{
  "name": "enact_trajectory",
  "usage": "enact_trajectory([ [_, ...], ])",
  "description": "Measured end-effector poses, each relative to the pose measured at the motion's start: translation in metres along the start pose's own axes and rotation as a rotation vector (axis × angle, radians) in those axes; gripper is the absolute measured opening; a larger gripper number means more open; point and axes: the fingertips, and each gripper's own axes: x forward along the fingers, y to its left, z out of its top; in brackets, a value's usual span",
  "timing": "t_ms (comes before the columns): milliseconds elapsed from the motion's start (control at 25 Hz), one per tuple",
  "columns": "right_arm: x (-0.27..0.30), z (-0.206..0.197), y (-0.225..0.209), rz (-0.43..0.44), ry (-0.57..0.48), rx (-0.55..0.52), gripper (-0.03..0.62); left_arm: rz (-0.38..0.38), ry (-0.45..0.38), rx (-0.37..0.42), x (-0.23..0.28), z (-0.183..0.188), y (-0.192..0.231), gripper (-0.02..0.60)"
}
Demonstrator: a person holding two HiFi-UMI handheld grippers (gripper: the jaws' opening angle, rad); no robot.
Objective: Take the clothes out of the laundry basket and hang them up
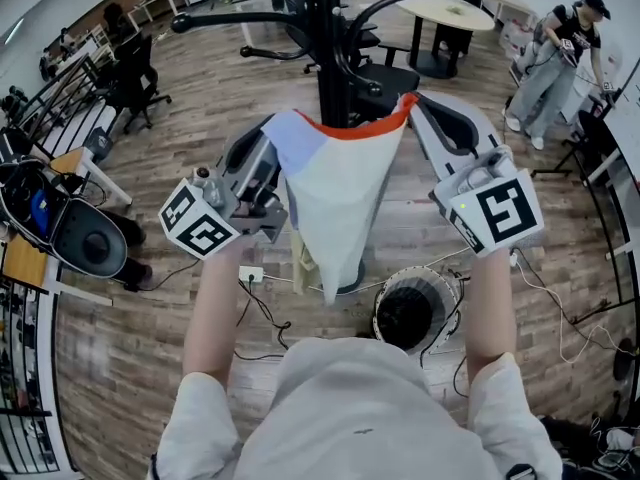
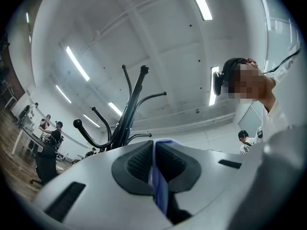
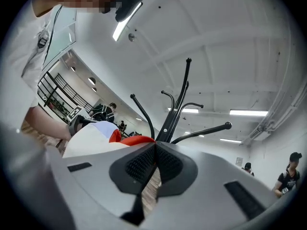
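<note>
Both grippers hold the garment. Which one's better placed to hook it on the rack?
Right, probably. The right gripper pinches the orange edge of the garment just below a knobbed rack arm. The left gripper grips the blue corner, with the rack off to its side.

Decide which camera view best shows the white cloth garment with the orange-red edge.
The head view: the whole white garment hangs spread between the left gripper and right gripper. The left gripper view shows only a bluish strip pinched in its jaws; the right gripper view, a white-and-orange part beside its jaws.
</note>
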Motion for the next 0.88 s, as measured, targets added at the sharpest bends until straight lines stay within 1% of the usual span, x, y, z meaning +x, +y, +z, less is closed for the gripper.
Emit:
enact_trajectory([
  [160, 0.004, 0.009, -0.026, -0.026, -0.019, -0.006, 0.006, 0.025, 0.002, 0.033, 0.013, 0.009, 0.005, 0.025],
  [360, 0.009, 0.022, -0.057, -0.058, -0.041, -0.022, 0.006, 0.021, -0.009, 0.070, 0.026, 0.021, 0.004, 0.025],
  [520, 0.018, 0.026, -0.080, -0.076, -0.031, -0.035, 0.006, 0.047, -0.011, 0.092, 0.036, 0.031, 0.013, 0.025],
  [640, 0.022, 0.016, -0.093, -0.093, -0.004, -0.035, 0.006, 0.081, -0.010, 0.113, 0.041, 0.035, 0.021, 0.025],
  [720, 0.028, 0.007, -0.096, -0.094, 0.012, -0.034, 0.006, 0.116, -0.020, 0.116, 0.040, 0.038, 0.031, 0.025],
  [800, 0.037, 0.000, -0.098, -0.089, 0.028, -0.036, 0.006, 0.166, -0.036, 0.101, 0.037, 0.042, 0.047, 0.025],
  [880, 0.046, -0.007, -0.100, -0.080, 0.043, -0.036, 0.006, 0.210, -0.053, 0.070, 0.035, 0.043, 0.063, 0.025],
])
